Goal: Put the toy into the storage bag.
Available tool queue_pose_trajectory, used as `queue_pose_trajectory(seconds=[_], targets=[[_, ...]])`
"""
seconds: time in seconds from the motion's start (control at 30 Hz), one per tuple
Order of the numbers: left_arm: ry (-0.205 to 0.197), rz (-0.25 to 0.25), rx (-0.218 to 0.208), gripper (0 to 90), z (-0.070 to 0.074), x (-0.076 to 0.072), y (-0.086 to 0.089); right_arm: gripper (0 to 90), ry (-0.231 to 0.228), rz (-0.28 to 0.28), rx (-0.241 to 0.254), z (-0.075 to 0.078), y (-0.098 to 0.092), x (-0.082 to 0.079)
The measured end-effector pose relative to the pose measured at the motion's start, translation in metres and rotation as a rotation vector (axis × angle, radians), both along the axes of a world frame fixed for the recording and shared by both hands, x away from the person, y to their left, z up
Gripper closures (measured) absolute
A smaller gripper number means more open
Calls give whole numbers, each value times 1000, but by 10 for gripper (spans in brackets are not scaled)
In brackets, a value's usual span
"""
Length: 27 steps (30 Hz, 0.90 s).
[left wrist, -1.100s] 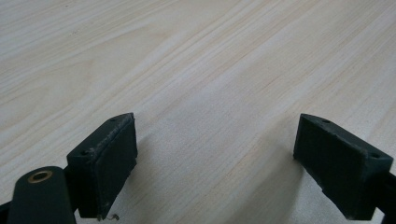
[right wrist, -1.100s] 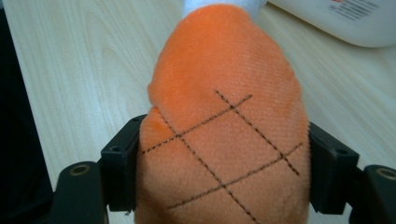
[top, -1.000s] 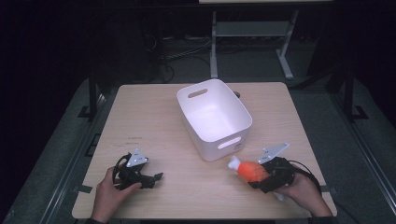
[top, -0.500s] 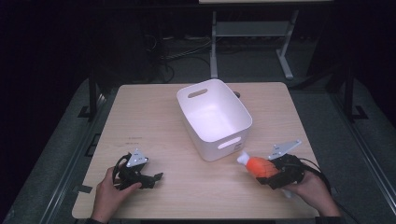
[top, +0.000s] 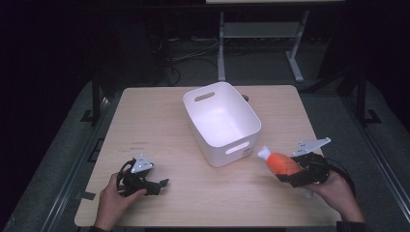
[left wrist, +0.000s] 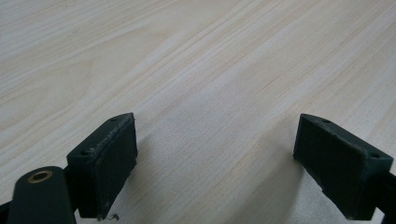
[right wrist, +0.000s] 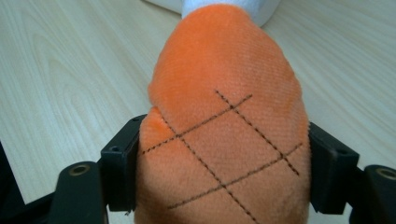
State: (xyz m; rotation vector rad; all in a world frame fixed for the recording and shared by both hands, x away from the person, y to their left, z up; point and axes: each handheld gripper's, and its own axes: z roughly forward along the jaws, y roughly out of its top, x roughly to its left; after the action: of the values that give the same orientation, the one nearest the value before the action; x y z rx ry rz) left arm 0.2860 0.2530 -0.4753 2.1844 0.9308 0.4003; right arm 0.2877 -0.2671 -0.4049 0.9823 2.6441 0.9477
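1. Pale wood-grain table (top: 159,125), rectangular, lit against a dark room.
2. White plastic rectangular bin (top: 221,123) with cut-out handles at both ends, sits at mid-table, set at an angle; inside looks empty.
3. Right gripper (top: 296,170), held in the person's right hand (top: 337,193) at the near right of the table. Jaws clenched on an orange plush toy with a white tip (top: 281,163); in the right gripper view the pads press into both flanks of the orange plush toy (right wrist: 224,126), which bulges between them. Dark stitched criss-cross lines run over its fabric.
4. Toy position: held in the jaws over the tabletop, white tip pointing toward the bin's near right corner, just beside the bin but apart from it. Whether it clears the table surface I cannot tell.
5. Left gripper (top: 155,185), in the person's left hand (top: 112,199) at the near left, well apart from the bin. Jaws released: in the left gripper view the two black pads (left wrist: 105,158) stand wide, bare wood between them.
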Motion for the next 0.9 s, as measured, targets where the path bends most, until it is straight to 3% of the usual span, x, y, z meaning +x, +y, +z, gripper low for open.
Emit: queue_pose_trajectory(seconds=[0.47,0.9], targets=[[-2,1,-3,126,0,0,0,265,-41,-35,43,19,-9,11],[-4,6,-8,126,0,0,-1,265,-65,-59,65,47,-14,21]])
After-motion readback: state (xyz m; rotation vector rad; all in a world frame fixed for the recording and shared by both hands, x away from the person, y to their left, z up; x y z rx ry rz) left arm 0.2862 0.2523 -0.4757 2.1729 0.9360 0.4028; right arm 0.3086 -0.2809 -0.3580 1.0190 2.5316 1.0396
